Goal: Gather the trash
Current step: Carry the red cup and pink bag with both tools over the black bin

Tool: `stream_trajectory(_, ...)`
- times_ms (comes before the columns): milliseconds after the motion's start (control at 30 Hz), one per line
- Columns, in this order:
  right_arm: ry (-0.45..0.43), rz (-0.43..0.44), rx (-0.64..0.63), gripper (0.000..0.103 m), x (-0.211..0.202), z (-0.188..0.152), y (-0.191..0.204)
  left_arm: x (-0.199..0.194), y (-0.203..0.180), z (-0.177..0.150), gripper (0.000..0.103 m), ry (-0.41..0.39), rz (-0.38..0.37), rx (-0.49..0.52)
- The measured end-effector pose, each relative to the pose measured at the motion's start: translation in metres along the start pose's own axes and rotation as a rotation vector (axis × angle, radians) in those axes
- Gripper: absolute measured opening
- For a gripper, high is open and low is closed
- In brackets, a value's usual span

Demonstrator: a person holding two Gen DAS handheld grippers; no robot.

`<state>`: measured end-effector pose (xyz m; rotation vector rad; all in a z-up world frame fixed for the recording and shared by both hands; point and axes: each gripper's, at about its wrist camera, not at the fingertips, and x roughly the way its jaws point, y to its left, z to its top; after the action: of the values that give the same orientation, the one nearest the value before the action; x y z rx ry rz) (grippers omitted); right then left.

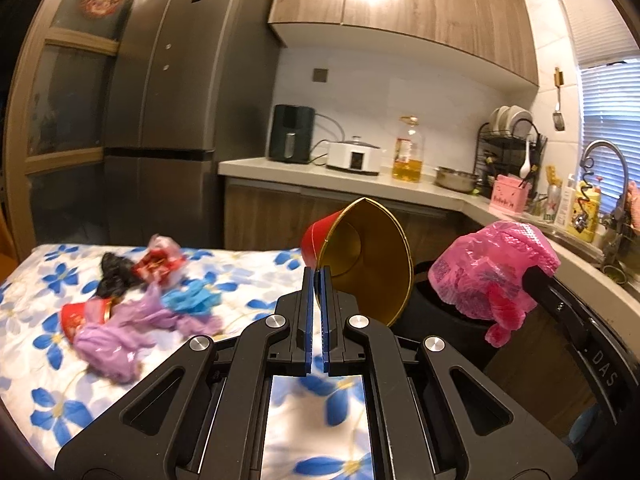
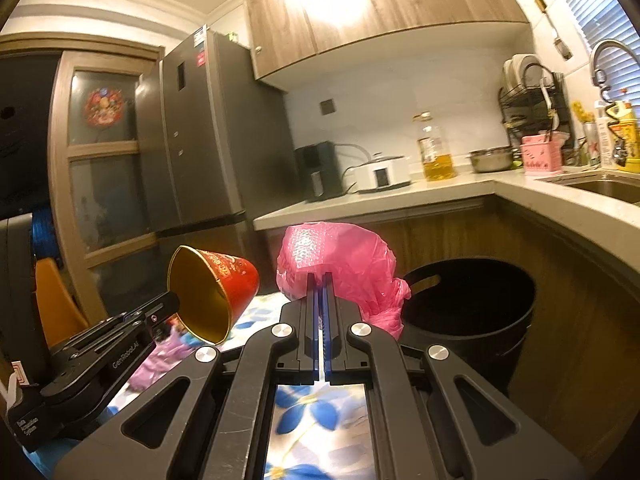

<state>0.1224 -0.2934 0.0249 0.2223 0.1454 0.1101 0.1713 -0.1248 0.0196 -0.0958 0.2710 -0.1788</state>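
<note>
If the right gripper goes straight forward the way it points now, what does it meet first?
Probably the kitchen counter beyond the pink bag it already holds. The black bin sits lower and to the right, though depth is unclear.

- Our left gripper (image 1: 319,276): jaws pinched together on the rim of the red paper cup (image 1: 356,248), cup held up off the table, mouth tilted toward the camera.
- Our right gripper (image 2: 319,280): jaws clamped on the crumpled pink plastic bag (image 2: 336,260), bag bunched over the fingertips.
- Both grippers point roughly level, slightly nose-down, side by side, left one just left of the right.
</note>
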Motion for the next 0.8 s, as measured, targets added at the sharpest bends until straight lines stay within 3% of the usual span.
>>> stream_trajectory(333, -0.086, -0.112, 0.015, 0.002, -0.002, 0.030, -0.051, 0.033, -0.062, 0.019, 0.002, -0.035, -0.103, 0.031)
stream_trajectory(800, -0.075, -0.188, 0.047, 0.002, 0.016, 0.034, -0.098, 0.075, -0.119, 0.022, 0.002, -0.020, -0.181, 0.085)
